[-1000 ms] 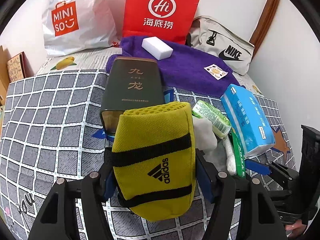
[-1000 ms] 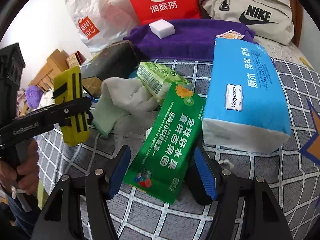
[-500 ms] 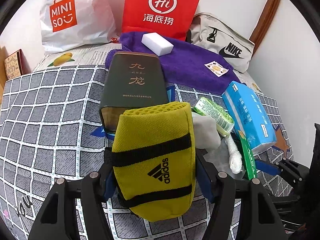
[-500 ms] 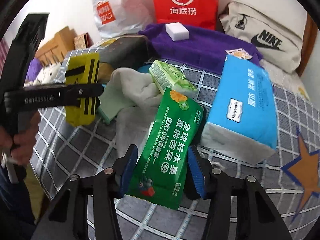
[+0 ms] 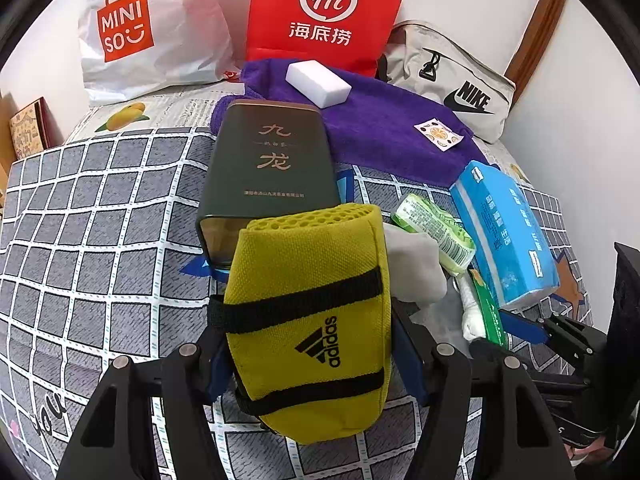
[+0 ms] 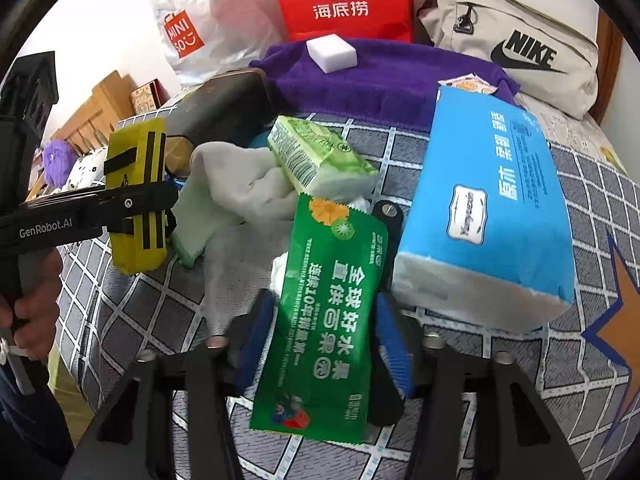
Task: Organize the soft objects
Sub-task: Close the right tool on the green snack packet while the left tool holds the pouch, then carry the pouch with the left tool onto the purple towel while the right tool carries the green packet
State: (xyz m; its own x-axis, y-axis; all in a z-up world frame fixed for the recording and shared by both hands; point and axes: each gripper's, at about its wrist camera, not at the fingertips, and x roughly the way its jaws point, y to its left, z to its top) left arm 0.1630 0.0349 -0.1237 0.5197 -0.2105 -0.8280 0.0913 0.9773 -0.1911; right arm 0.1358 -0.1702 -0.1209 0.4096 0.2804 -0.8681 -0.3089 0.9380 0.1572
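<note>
Left gripper (image 5: 308,354) clamps a yellow mesh pouch (image 5: 308,320) with black straps, above the checked bedspread (image 5: 100,216); a dark tin (image 5: 270,168) lies just beyond. Right gripper (image 6: 324,340) pinches a glossy green packet (image 6: 328,320) between blue pads, beside the blue tissue pack (image 6: 492,200) and a grey cloth (image 6: 236,188).
</note>
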